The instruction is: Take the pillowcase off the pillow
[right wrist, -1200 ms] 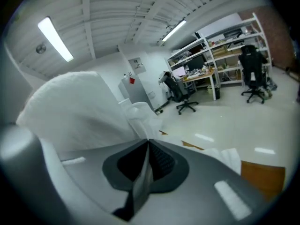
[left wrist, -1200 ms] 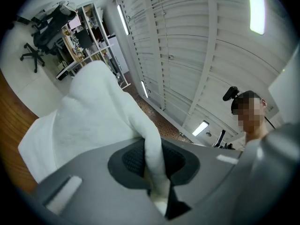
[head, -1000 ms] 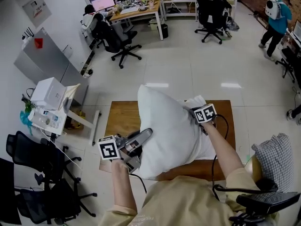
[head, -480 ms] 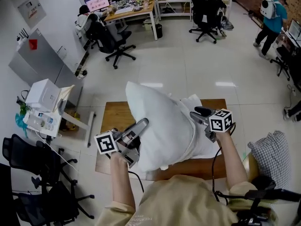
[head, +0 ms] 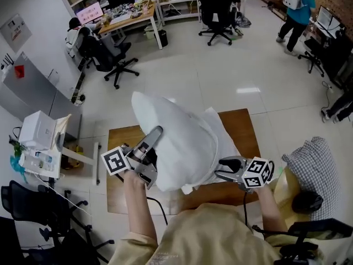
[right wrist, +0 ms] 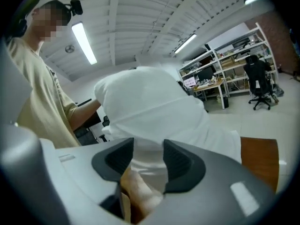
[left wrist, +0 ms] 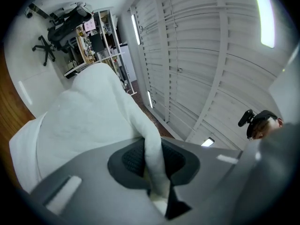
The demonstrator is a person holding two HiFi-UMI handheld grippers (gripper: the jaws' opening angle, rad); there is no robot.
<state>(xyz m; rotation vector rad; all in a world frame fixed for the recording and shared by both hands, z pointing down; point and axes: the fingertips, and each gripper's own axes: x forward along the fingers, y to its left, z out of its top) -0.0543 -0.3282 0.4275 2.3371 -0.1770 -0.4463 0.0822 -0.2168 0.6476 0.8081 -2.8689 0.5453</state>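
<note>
The right hand-held gripper (head: pixel 220 167) has drawn back to the tabletop's (head: pixel 242 127) near edge, its jaws just opened (cloth between them, unpinched). The left hand-held gripper (head: pixel 156 132) clenches the raised pillow (head: pixel 174 131). The pillowcase (head: pixel 219 127) seems still partly on.

Beige shirt (head: pixel 215 237), grey left gripper (head: pixel 156 131) and right gripper (head: pixel 219 169).

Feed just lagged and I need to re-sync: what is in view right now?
pillow: one, white, still cased, over the table
table: one, brown wood, centre
checked cushion: one, grey-white, right
office chairs: several, black, around the floor
box: one, white, left
people: two, far back, one seated, one standing
left gripper: grey, shut on a pillowcase fold
right gripper: grey, jaws just opened, gripping nothing, pillow ahead
</note>
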